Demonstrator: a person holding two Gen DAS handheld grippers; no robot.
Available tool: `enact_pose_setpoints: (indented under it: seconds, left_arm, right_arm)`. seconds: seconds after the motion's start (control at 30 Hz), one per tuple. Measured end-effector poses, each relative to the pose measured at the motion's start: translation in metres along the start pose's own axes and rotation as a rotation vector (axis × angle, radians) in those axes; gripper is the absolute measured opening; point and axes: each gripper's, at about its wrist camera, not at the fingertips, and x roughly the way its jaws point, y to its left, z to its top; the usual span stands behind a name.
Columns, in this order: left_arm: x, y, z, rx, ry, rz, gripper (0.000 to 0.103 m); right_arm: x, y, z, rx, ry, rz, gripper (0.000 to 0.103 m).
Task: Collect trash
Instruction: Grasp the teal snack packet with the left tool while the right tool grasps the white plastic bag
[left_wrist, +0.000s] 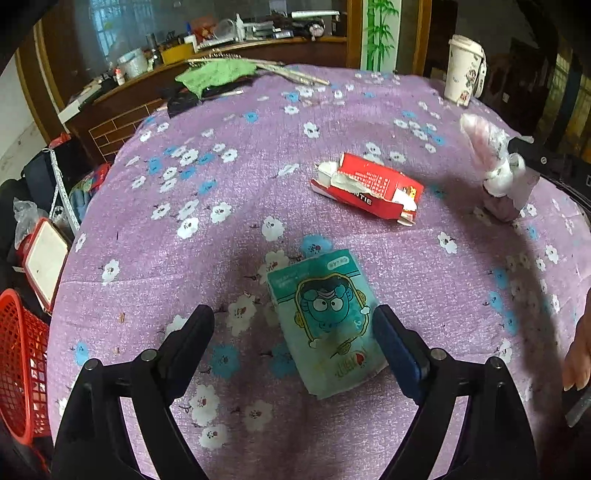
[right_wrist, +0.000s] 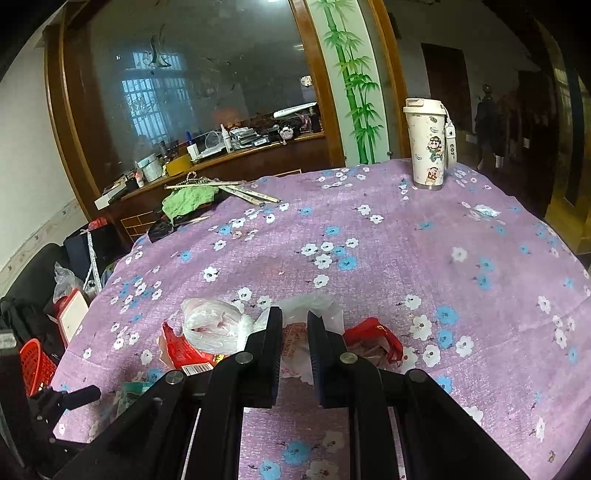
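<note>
A teal snack packet (left_wrist: 325, 325) with a cartoon face lies flat on the purple flowered tablecloth (left_wrist: 258, 166). My left gripper (left_wrist: 291, 321) hangs over it, open, its jaws wide on either side; the right finger is close to the packet's edge and the left finger is well clear. Beyond it lies a torn red carton (left_wrist: 369, 184). My right gripper (right_wrist: 295, 319) is shut on a crumpled white plastic bag (right_wrist: 214, 325), which is bunched over the red carton (right_wrist: 184, 350). That bag (left_wrist: 491, 155) also shows at the right in the left wrist view.
A red mesh basket (left_wrist: 18, 369) stands off the table's left edge. A white lidded tumbler (right_wrist: 428, 147) stands at the far side and a green cloth (right_wrist: 188, 201) with sticks at the far left. A small wrapper (right_wrist: 485, 211) lies right. A hand (left_wrist: 580, 350) shows at the right edge.
</note>
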Motion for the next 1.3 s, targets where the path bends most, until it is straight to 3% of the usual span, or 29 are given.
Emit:
enact_pose_setpoints:
  seconds: [0.23,0.33,0.47,0.67,0.97,1.07,1.3]
  left_arm:
    - [0.008,-0.014,-0.004,0.01,0.031,-0.011,0.086]
    - [0.015,-0.017,-0.004,0.018,-0.02,0.004,0.086]
    - [0.011,-0.019,-0.004,0.025,-0.061,-0.038,0.052]
    - [0.004,-0.008,-0.006,-0.004,-0.102,-0.091,0.041]
    - [-0.018,0.021,0.01,-0.109,-0.272,-0.137,0.04]
    - [-0.019,0.026,0.013,-0.124,-0.324,-0.085,0.04]
    - [-0.018,0.031,0.012,-0.124,-0.341,-0.013,0.04]
  right_arm:
    - [-0.001,0.0,0.0,0.001,0.0,0.008,0.015]
    - [-0.002,0.0,0.0,0.002,-0.005,0.012,0.015]
    - [-0.005,0.003,0.0,0.0,-0.009,0.019,0.015]
    - [-0.006,0.01,-0.002,-0.02,-0.008,0.035,0.015]
    - [-0.002,0.017,-0.005,-0.049,0.005,0.034,0.015]
    - [-0.002,0.02,-0.006,-0.063,0.001,0.033,0.015]
    - [-0.001,0.038,-0.011,-0.122,0.009,0.035,0.015]
